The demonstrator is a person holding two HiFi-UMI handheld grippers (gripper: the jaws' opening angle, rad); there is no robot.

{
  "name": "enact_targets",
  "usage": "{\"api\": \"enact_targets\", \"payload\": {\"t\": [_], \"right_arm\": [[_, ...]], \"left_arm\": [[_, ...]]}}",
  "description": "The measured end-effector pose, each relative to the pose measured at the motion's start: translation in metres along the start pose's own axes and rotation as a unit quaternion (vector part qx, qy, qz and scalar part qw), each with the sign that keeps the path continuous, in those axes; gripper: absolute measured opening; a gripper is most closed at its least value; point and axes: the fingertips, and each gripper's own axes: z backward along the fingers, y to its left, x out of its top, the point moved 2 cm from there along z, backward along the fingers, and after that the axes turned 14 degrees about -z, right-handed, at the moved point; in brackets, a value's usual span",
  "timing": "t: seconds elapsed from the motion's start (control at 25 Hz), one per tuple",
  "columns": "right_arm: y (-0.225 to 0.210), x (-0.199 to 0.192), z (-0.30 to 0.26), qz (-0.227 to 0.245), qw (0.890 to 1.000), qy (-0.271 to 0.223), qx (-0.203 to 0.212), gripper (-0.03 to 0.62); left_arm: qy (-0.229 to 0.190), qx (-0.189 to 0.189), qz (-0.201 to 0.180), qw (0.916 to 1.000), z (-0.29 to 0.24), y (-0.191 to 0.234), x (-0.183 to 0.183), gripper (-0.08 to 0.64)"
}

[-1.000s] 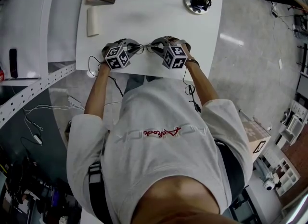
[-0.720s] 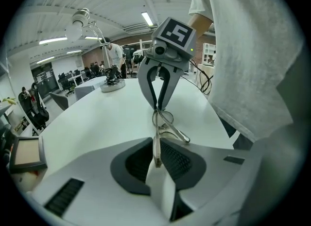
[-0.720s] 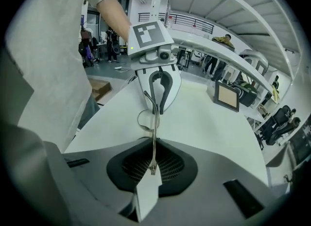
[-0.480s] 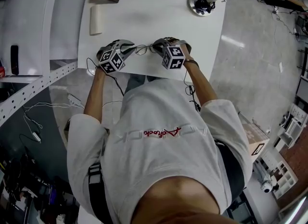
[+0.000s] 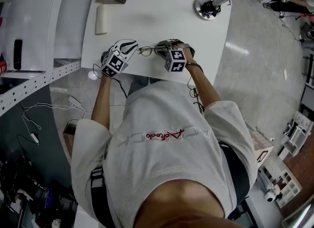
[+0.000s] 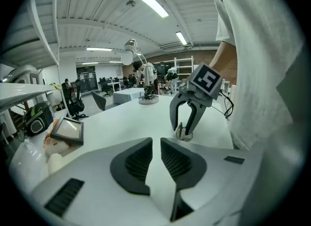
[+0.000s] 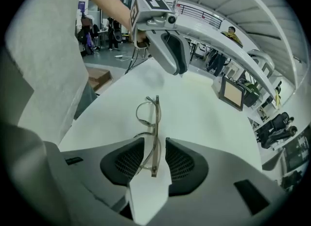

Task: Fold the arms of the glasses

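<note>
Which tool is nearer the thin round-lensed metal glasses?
Right. The right tool has just-opened jaws astride one end of the glasses; the left tool, jaws also just opened and empty, hovers off their other end.

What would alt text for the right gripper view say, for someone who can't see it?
Glasses lie on a white table between the jaws of the right gripper, which have just been opening and do not press them. Beyond hangs the left gripper, empty, its jaws lately opened too.

L claw [image 6: 155, 148] just opened, empty, R claw [image 7: 155, 148] opening, straddles glasses [image 7: 156, 115]
</note>
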Motion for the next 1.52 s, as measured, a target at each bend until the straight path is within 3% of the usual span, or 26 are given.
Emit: {"api": "enact_targets", "payload": {"t": [0.2,0.32,0.4,0.56,0.76,0.84,0.88,1.0,1.08,1.16,1.2,1.24,1.32,1.52], "right_arm": [[-0.010,0.013,0.018,-0.003,0.999,-0.027,-0.034,0.140],[-0.019,0.024,0.037,-0.032,0.995,-0.063,-0.067,0.127],[-0.025,0.027,0.052,-0.064,0.989,-0.094,-0.090,0.116],[-0.035,0.027,0.078,-0.093,0.978,-0.132,-0.133,0.026],[-0.045,0.020,0.106,-0.137,0.961,-0.171,-0.168,0.021],[-0.053,0.021,0.123,-0.190,0.940,-0.222,-0.178,0.021],[-0.055,0.022,0.133,-0.227,0.923,-0.257,-0.176,0.021],[-0.052,0.027,0.160,-0.333,0.856,-0.363,-0.154,0.021],[-0.055,0.033,0.176,-0.375,0.811,-0.425,-0.143,0.021],[-0.059,0.036,0.192,-0.405,0.770,-0.474,-0.135,0.021],[-0.060,0.037,0.199,-0.414,0.756,-0.489,-0.135,0.021],[-0.060,0.038,0.204,-0.417,0.748,-0.498,-0.138,0.021],[-0.058,0.040,0.211,-0.414,0.744,-0.504,-0.147,0.021],[-0.040,0.045,0.217,-0.396,0.750,-0.499,-0.174,0.020]], "left_arm": [[-0.020,0.021,-0.001,0.9996,-0.001,0.004,0.020,0.083],[-0.032,0.032,-0.002,0.9990,-0.001,0.003,0.033,0.083],[-0.042,0.041,0.002,0.9983,-0.001,0.001,0.044,0.066],[-0.069,0.059,0.005,0.9959,-0.005,0.004,0.070,0.029],[-0.100,0.070,0.020,0.9923,-0.014,0.007,0.100,0.028],[-0.107,0.082,0.017,0.9908,-0.019,0.007,0.112,0.028],[-0.112,0.089,0.020,0.9896,-0.020,0.005,0.117,0.028],[-0.155,0.107,0.072,0.9795,-0.014,-0.003,0.129,0.028],[-0.188,0.120,0.108,0.9688,-0.008,0.003,0.139,0.028],[-0.201,0.131,0.116,0.9638,-0.006,0.010,0.147,0.028],[-0.203,0.135,0.112,0.9634,-0.006,0.010,0.150,0.028],[-0.205,0.138,0.108,0.9629,-0.006,0.010,0.154,0.028],[-0.216,0.137,0.111,0.9605,-0.005,0.008,0.161,0.028],[-0.227,0.132,0.121,0.9573,0.006,-0.005,0.162,0.028]]}}
